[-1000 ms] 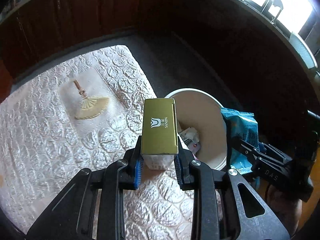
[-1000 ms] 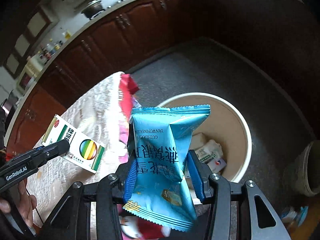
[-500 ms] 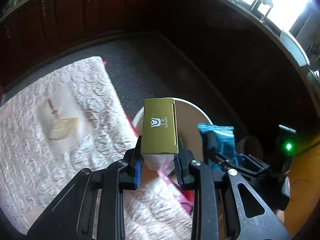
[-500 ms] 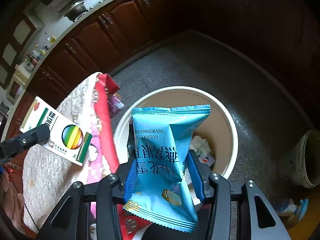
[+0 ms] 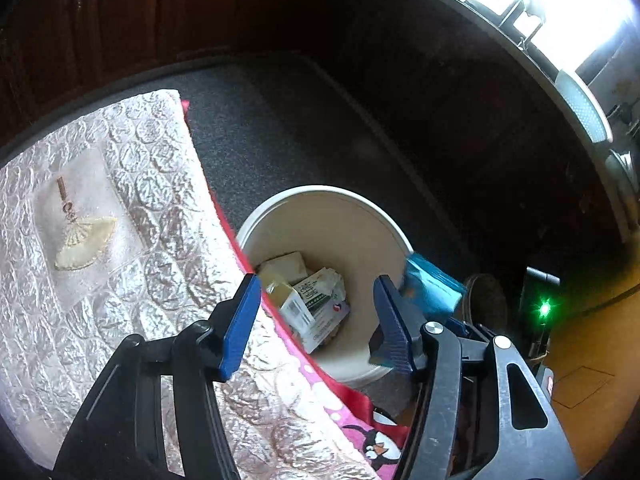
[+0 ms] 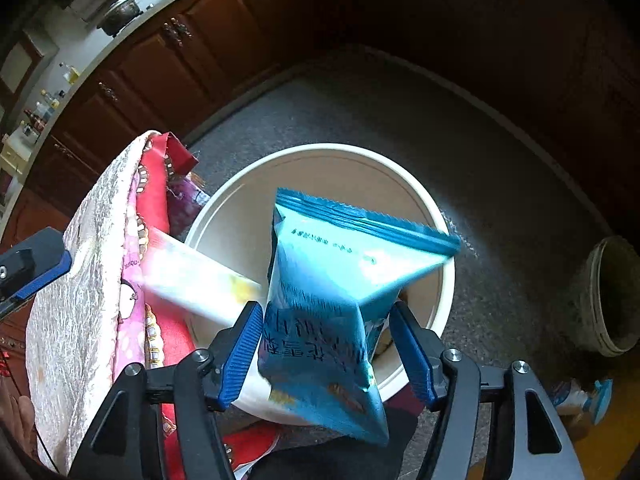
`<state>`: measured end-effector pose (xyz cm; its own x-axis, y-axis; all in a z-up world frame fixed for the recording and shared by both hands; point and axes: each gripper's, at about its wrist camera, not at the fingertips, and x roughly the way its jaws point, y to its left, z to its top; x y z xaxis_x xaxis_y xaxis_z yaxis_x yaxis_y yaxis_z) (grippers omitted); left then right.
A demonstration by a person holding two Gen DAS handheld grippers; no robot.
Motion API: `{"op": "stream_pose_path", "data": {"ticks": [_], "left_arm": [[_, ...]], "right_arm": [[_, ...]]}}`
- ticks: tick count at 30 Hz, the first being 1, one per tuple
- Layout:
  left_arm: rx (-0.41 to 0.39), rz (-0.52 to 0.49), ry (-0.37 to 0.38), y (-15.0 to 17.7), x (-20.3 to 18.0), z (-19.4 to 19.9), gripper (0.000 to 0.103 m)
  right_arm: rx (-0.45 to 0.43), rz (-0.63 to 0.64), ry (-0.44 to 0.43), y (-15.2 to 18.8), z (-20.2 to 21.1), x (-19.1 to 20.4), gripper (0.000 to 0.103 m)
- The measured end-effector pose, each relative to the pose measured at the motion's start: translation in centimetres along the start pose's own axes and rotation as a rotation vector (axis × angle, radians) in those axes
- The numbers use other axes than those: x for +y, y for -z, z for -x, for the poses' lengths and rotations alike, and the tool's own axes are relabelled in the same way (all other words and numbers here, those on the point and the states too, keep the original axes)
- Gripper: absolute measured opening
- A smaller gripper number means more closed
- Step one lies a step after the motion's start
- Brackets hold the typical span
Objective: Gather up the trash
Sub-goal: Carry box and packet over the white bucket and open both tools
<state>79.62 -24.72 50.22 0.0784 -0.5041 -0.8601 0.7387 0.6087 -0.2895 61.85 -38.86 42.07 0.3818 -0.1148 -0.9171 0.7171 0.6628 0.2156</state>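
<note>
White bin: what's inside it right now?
The left wrist view shows the white bin holding a few discarded cartons piled against its near side, one with green print. The cloth-covered table edge hides that side; what's beneath the pile can't be seen.

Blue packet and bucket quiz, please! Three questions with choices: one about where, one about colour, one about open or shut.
1. Where is the white bucket?
A. on the floor beside the quilted cloth
B. on a stove
C. on a chair
2. What colour is the packet?
A. green
B. blue
C. yellow
3. The left hand-held gripper is
A. shut on a box
B. open, holding nothing
C. shut on cloth

Answers: A, dark floor surrounds it; B, its wrapper is bright blue; B, its fingers stand wide apart.
</note>
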Motion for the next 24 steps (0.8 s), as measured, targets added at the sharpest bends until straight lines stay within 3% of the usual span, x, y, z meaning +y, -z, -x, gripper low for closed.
{"op": "stream_pose_path", "data": {"ticks": [14,24], "left_arm": [[-0.047,-0.023,-0.071,1.7,1.7,2.1,0.058],[-0.077,-0.025,-0.084,2.1,1.4,3.6,0.058]], "right_arm": [[-0.012,0.011,0.003,0.5,0.4,1.1,0.072],[-0.046,0.018,-0.021,0.3,1.4,2.0,0.077]]}}
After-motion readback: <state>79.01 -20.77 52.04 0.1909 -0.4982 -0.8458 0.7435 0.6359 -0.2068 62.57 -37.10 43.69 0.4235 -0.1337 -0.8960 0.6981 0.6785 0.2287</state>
